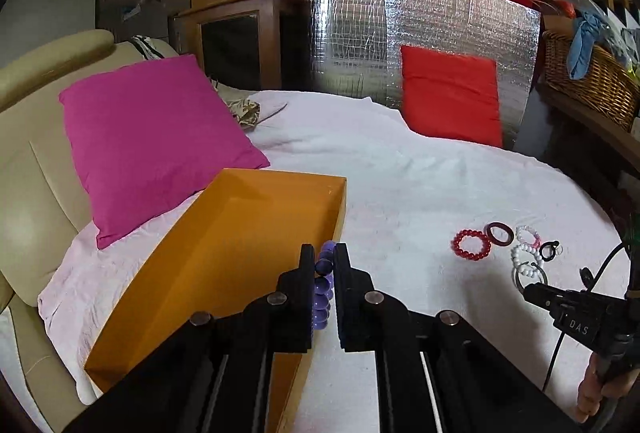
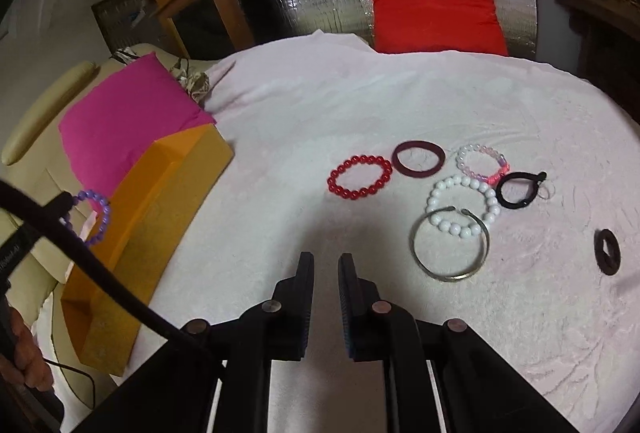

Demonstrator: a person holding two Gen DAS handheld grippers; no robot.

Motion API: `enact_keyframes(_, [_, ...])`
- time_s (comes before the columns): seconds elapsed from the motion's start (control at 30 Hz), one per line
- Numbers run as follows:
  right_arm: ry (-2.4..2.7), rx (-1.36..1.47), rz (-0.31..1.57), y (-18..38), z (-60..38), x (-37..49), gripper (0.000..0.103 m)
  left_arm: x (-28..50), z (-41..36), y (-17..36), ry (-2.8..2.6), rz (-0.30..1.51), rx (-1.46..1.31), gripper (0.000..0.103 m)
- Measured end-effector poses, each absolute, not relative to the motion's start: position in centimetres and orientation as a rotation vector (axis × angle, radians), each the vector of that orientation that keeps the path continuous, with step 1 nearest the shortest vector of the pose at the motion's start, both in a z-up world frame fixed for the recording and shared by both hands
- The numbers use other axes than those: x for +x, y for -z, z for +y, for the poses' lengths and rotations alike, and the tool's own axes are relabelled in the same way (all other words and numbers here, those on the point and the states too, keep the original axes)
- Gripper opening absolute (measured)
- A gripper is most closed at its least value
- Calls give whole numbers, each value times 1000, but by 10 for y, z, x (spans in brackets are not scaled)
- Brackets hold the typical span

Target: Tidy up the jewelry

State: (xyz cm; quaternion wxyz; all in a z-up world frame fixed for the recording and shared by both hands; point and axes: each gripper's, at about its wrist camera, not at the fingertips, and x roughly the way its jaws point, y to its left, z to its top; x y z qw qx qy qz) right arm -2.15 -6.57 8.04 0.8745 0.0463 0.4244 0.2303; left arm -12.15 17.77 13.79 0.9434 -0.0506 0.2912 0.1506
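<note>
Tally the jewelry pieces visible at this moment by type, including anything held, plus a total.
Beaded bracelets: 4 — red, white, pink-and-clear, purple held in the left gripper
Solid rings or bangles: 4 — maroon, metal cuff, black loop, small dark ring
Total: 8

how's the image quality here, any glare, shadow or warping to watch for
Left wrist view: strong fisheye bending with dark corners; the foil panel glints; the purple bead bracelet in the left gripper is close and soft. Right wrist view: same warping; a grey shadow on the white cloth ahead of the right gripper; the bracelets look sharp.
</note>
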Motion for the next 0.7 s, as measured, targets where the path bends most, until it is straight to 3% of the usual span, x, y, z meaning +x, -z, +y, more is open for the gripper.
enact_keyframes(0.3, [-433,98,885,-94,-92,-18,14,-120,169,-139,-306,590,-93,9])
enact_keyframes(0.47, [-407,129,894,-95,-112,-15,20,-116,161,-140,-311,588,-74,9])
enact_keyframes(0.57, [-387,167,923,-87,-124,-11,36,-114,156,-140,-310,591,-67,9])
enact_keyframes(0.63, [-378,175,931,-83,-129,-11,55,-111,151,-140,-308,594,-60,9])
enact_keyframes(0.7, [-374,181,924,-81,-134,-11,55,-109,148,-140,-306,595,-53,9])
